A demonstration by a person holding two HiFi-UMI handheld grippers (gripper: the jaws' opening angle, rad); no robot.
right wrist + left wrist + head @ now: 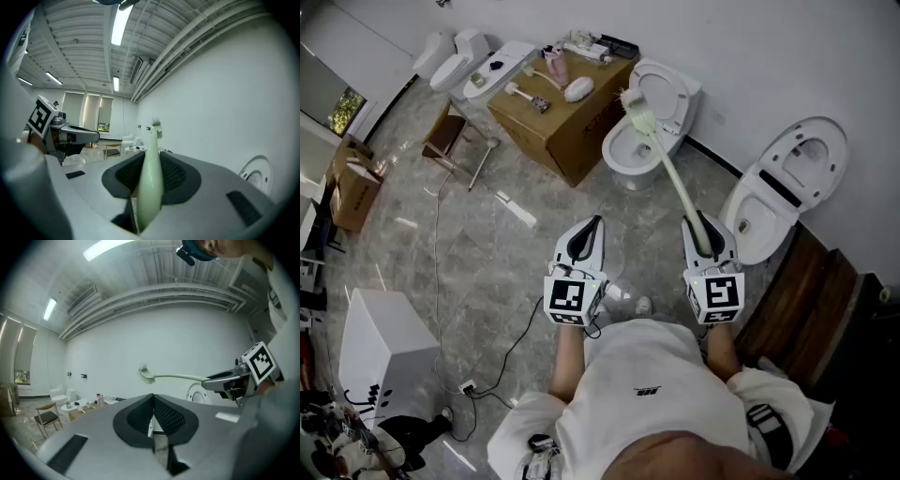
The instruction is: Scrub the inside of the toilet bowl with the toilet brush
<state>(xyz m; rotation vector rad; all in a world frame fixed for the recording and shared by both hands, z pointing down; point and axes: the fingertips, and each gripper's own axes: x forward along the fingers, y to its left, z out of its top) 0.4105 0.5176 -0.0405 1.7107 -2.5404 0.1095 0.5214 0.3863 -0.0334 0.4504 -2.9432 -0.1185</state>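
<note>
Grip: right tongs (149, 185) clamped on pale-green long-handled plastic toilet brush (667, 171), handle end held for reach; bristle head raised toward open white ceramic toilet bowl (619, 167), not yet inside; left tongs (152, 420) closed, empty, held clear.

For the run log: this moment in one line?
right gripper: shut on toilet brush | brush head raised, not in toilet bowl | left gripper: shut, empty

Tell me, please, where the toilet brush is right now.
In the head view, the brush is clamped in the right hand-held gripper, right of centre, its head raised in front of the open toilet beside the cardboard box.
</note>
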